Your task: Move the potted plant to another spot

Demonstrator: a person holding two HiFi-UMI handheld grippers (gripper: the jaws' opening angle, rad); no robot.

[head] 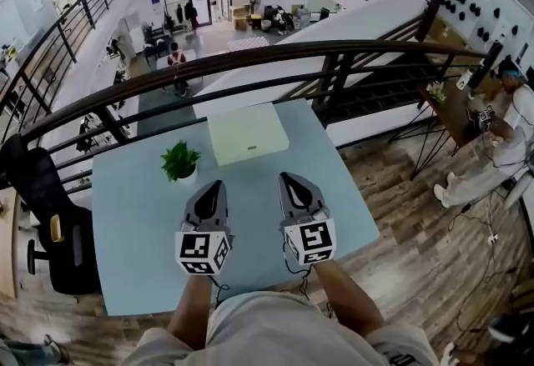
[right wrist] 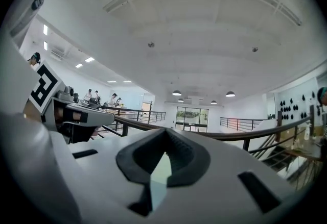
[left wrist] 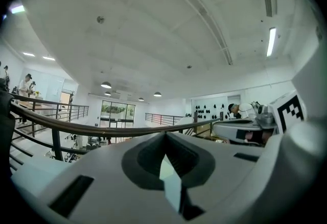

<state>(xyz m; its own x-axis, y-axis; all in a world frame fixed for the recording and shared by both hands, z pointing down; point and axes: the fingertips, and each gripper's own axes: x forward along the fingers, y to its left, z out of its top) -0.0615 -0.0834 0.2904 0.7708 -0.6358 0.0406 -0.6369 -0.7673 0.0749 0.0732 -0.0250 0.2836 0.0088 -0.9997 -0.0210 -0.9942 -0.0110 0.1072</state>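
Table: a pale blue table (head: pixel 125 214) on a wooden floor (head: pixel 417 248), its far edge next to a dark handrail (head: pixel 250 60) above a lower level.

Potted plant: a small green potted plant (head: pixel 180 162) in a white pot stands upright on the far-left part of the table, a little in from the far edge and well in from the left edge. Nothing touches it.

White box: a flat white box (head: pixel 248 132) lies at the middle of the far edge, just to the right of the plant and apart from it.

Left gripper: the left gripper (head: pixel 219 184) is held over the near half of the table and points toward the far edge. Its tip is near the plant, on the plant's right and nearer side, but clear of it. In the left gripper view its jaws are pressed together with nothing between them.

Right gripper: the right gripper (head: pixel 284 177) is beside the left one and points the same way, toward the near edge of the white box without reaching it. In the right gripper view its jaws meet at the tip and hold nothing.

Arms: both forearms reach in over the near edge, and the marker cubes face up.

Surroundings: a black office chair (head: pixel 42 214) stands off the left edge. A person (head: pixel 501 143) sits at a desk well off to the right.
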